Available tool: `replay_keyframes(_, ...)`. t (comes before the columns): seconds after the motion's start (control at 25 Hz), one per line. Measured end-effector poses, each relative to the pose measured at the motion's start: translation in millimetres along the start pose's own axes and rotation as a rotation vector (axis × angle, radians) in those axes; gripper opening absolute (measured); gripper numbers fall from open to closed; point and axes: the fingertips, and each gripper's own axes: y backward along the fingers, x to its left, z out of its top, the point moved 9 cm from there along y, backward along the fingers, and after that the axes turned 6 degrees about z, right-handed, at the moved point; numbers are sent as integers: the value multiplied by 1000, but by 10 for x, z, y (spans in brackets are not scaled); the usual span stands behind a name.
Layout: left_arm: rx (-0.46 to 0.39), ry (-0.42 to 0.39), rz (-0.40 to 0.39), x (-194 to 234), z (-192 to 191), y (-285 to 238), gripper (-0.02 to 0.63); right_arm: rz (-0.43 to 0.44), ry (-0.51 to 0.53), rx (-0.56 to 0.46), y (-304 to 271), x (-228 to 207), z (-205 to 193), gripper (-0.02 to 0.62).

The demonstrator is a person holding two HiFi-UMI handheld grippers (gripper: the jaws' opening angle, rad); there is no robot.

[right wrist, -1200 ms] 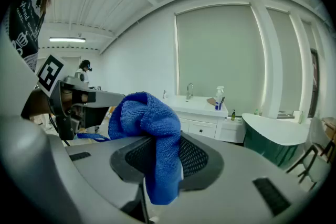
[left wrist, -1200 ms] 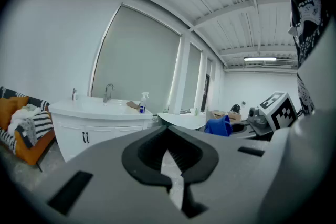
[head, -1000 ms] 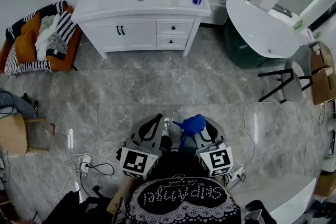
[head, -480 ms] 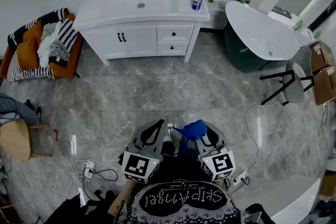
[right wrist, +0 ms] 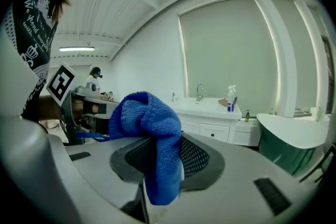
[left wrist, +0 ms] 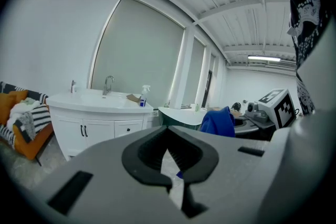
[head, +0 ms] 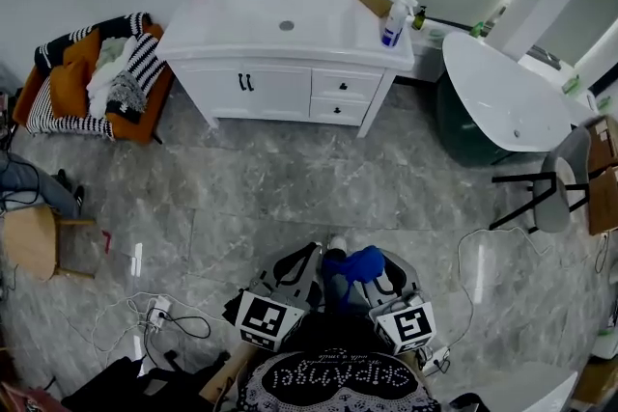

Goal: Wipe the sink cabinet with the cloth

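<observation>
I'm gripping the cloth (right wrist: 152, 123) in the right claw (right wrist: 163, 165), left claw (left wrist: 170, 157) closed empty; sink cabinet (head: 290, 82) at upper frame, well apart, wiping seemingly not begun.

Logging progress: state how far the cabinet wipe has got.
Done: the blue cloth is clamped in the right gripper. In hand: both grippers hang at the person's body, the left gripper shut and empty, across the floor from the sink cabinet. Left: reaching it and all the wiping.
</observation>
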Motion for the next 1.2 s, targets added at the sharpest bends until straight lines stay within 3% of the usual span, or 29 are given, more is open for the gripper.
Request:
replay_keyframes(0.24,-13,-4,30,179,240,-497,0,39,5,-24,-332,-509,191,115)
replay_keyframes(0.52,-78,-12,57,256,587,-1129,0,9,31,-23,-472,-1252,383,115)
replay_keyframes(0.68,-92,-5,114,375,649,-1358,0,3,16,-9,-550,-1578,423,115)
replay_keyframes(0.88,-94,11,179,578,688,-1505,0,-8,-26,39,-726,-1827,410,115)
replay_keyframes(1.2,-65,23,165,1002,781,-1705,0,-30,-83,52,-1184,-1893,525,115)
